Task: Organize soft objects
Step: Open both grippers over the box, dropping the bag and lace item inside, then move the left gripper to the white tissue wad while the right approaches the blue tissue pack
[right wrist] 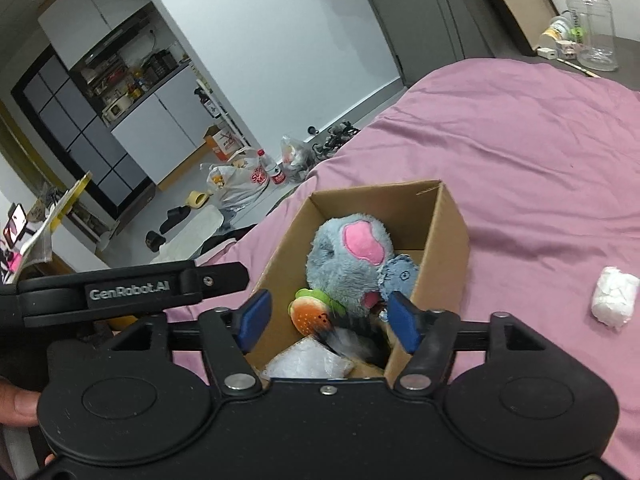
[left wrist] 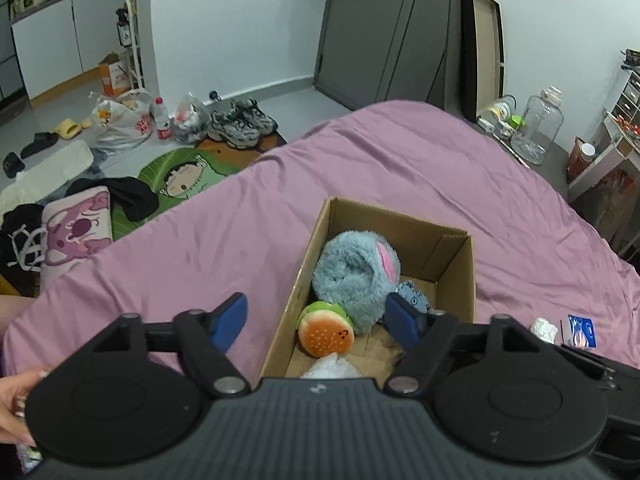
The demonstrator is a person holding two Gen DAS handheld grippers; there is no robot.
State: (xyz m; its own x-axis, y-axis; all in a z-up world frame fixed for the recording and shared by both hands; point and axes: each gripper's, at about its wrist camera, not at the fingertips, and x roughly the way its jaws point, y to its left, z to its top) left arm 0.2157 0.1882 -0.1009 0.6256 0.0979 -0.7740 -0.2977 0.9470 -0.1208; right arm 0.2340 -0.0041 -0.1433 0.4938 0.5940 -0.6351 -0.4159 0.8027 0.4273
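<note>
From the left wrist, the left gripper [left wrist: 316,322] hangs with its blue pads spread and nothing pinched, one either side of the near left wall of an open corrugated cardboard box [left wrist: 456,280] on the wrinkled pink bedsheet [left wrist: 400,172]; inside lie a shaggy grey-blue plush [left wrist: 352,276] and a round burger-shaped plush [left wrist: 326,334]. From the right wrist, the right gripper [right wrist: 328,320] also stands spread and empty over the box's near end, with a crumpled white wad [right wrist: 614,296] well apart on the sheet.
</note>
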